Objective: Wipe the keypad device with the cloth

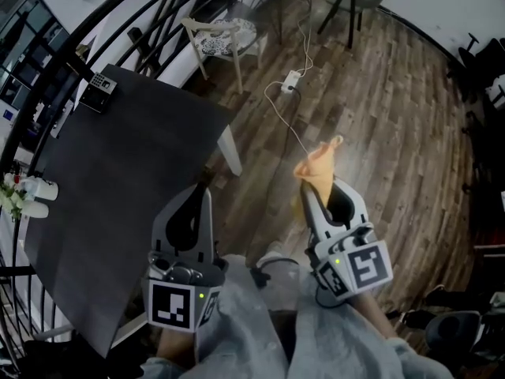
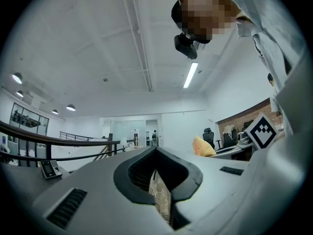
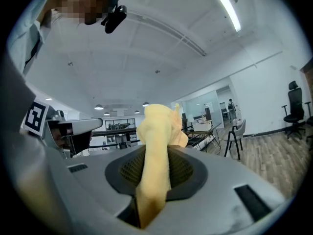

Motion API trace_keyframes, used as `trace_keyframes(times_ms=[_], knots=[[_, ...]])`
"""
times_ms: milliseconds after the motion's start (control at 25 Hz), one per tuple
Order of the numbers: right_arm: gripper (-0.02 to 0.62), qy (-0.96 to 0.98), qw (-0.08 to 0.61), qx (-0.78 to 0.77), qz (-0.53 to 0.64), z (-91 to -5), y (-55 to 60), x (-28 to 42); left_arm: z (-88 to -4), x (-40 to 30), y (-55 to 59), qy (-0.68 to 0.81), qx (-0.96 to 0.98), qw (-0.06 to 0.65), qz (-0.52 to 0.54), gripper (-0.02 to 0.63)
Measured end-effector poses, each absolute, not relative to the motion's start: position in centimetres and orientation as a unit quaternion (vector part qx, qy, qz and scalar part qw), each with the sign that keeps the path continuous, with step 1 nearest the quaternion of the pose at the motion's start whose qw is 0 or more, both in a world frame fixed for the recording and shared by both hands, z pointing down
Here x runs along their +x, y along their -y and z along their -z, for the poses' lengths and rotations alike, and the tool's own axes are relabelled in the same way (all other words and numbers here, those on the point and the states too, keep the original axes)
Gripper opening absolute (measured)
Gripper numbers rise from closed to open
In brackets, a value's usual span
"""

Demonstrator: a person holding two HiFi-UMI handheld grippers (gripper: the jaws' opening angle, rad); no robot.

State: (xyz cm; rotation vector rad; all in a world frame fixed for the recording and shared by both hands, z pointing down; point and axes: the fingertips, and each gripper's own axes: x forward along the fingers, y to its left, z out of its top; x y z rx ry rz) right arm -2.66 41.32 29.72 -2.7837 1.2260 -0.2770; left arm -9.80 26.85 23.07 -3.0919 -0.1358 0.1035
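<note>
The keypad device (image 1: 101, 83) is small and black and sits at the far corner of the dark grey table (image 1: 134, 180); in the left gripper view the keypad device (image 2: 49, 169) shows small at the lower left. A yellow-orange cloth (image 1: 319, 166) sticks up from my right gripper (image 1: 310, 189), which is shut on it off the table's right side, above the wooden floor. The cloth (image 3: 157, 131) fills the jaws of the right gripper (image 3: 156, 148). My left gripper (image 1: 207, 189) is shut on nothing, over the table's near right edge. In its own view the left gripper (image 2: 156, 150) points upward, with the cloth (image 2: 203, 147) beside it.
White flowers and a white bottle (image 1: 28, 192) stand at the table's left edge. A black railing (image 1: 118, 10) runs behind the table. A white chair (image 1: 223, 38) and a power strip (image 1: 290, 81) with its cable are on the floor beyond. Dark chairs stand further back.
</note>
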Motion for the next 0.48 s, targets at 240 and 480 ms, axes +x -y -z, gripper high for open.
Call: trace_keyframes(times_ms=[240,480], knots=[[0.101,-0.423,0.053,-0.9,0.093,-30.1,-42.4,-0.1,-23.4,-7.7,-28.2,0.024,-0.999,0.035,-0.03,0.006],[0.101,-0.438,0.063,-0.892,0.097,-30.6,-42.5,0.5,-22.4,-7.5,-28.2,-0.008,-0.998,0.035,-0.044,0.006]])
